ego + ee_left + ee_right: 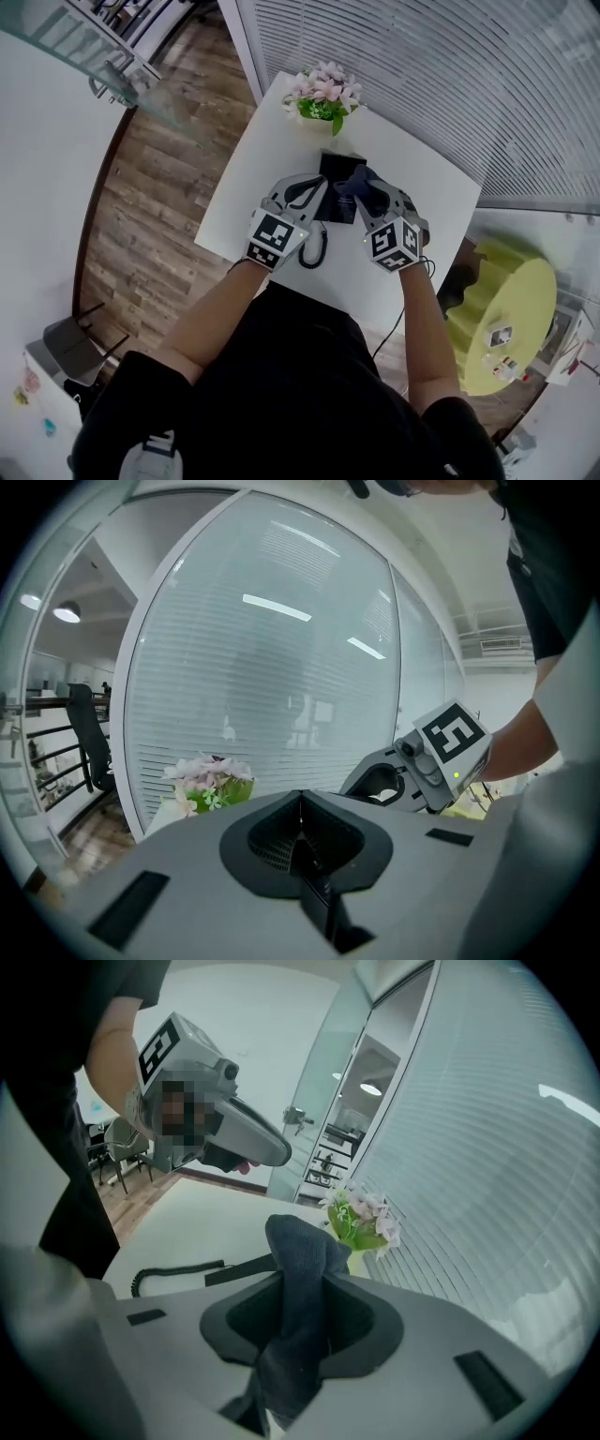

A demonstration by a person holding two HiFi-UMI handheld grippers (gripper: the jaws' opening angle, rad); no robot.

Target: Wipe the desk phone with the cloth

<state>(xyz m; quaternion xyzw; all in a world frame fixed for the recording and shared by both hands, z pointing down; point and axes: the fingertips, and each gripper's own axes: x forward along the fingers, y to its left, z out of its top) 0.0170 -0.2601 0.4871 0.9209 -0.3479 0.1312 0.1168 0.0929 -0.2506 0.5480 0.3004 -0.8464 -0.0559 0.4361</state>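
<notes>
Pink flowers in pot point(322, 94) are seen at far edge of white table point(246, 192), w/ slatted blinds point(422, 84) behind. Wood floor point(155, 197) is seen at left, yellow round table point(516, 291) at right, grey chair point(67, 349) lower left.

Flowers point(323, 89) stand behind the desk phone point(339, 167) (both on the table point(267, 164)).

- an office — striped frosted glass partitions point(422, 84) along the far side
- white table point(253, 187) carrying a desk phone point(339, 169)
- office chair point(89, 735) far left — ceiling lamp point(66, 612) above
</notes>
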